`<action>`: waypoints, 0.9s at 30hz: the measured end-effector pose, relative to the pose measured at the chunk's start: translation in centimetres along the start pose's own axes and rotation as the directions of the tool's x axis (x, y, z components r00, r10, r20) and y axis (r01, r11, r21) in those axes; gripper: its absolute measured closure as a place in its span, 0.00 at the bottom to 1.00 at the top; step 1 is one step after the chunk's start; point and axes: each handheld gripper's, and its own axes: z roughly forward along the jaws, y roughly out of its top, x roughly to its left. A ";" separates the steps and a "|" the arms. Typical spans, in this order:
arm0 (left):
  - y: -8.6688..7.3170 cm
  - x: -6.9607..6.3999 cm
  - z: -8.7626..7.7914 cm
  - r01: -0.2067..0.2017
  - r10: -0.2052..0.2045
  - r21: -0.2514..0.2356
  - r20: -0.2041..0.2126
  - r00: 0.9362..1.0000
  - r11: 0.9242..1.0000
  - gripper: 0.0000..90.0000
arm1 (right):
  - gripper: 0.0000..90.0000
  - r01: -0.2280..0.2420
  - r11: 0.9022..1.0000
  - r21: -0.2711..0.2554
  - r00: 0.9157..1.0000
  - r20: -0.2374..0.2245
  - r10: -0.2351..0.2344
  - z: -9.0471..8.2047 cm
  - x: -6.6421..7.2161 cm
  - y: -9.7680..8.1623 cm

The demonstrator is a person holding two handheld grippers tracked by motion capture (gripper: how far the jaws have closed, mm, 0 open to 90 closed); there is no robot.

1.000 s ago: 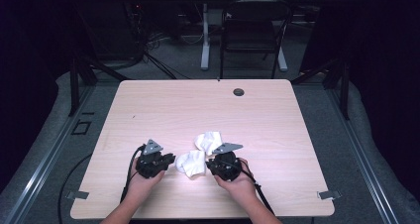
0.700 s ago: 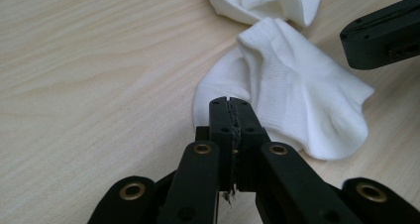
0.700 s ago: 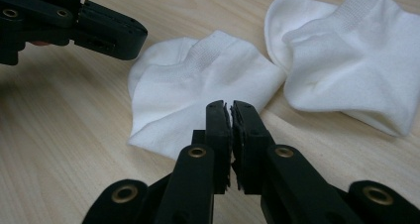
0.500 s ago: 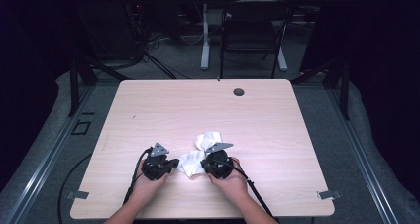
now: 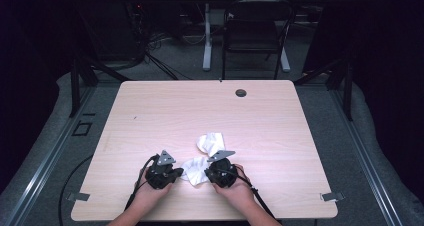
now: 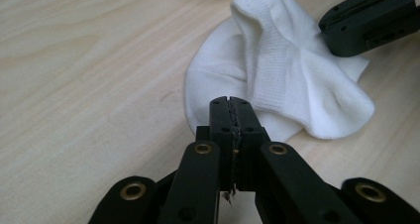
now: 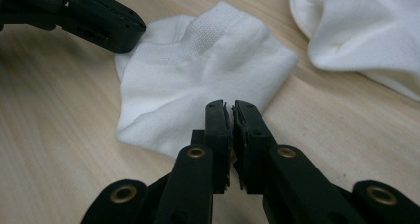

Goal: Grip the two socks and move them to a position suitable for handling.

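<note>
Sock (image 5: 194,169), white and crumpled, lies on the wooden table (image 5: 165,113) near its front edge, between the two grippers. In the left gripper view the sock (image 6: 282,80) spreads flat with a ribbed cuff folded over its middle; in the right gripper view the same sock (image 7: 198,75) shows its ribbed band uppermost.

The left gripper (image 5: 176,174) sits just to the sock's left, held in the person's left hand (image 5: 150,196). Its jaws have just been closing and now stand pressed together on the sock's near edge, a little of the white cloth pinched between the pads (image 6: 231,116).

The right gripper (image 5: 209,175) sits just to the sock's right, in the person's right hand (image 5: 239,191). Its jaws have also just been closing; they stand nearly together with a thin slit between them at the sock's near hem (image 7: 229,116), and whether cloth is caught there cannot be told.

A second sock (image 5: 210,142), also white and bunched, lies just beyond the first, farther from the front edge and touching it or nearly so. Well beyond the socks, near the table's far edge, sits a small dark round cap (image 5: 241,92).
</note>
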 end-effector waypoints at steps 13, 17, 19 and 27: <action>-1.4 -1.8 -1.1 0.038 -0.039 0.020 0.052 0.998 0.999 0.99 | 0.94 0.015 1.000 0.016 0.999 -0.030 -0.014 -1.9 1.4 -2.3; -1.8 -2.2 -1.3 0.027 -0.028 0.007 0.051 0.998 1.000 0.99 | 0.94 0.008 1.000 0.028 1.000 -0.027 -0.008 -2.4 1.5 -2.7; -2.0 -2.1 -1.3 0.037 -0.037 -0.006 0.060 0.998 0.999 0.99 | 0.94 0.004 1.000 0.024 1.000 -0.029 -0.003 -2.5 1.5 -2.9; -2.3 -1.7 -1.2 0.050 -0.047 -0.031 0.088 0.995 0.998 0.99 | 0.88 -0.008 1.000 -0.029 1.000 -0.020 0.008 -2.7 2.2 -2.5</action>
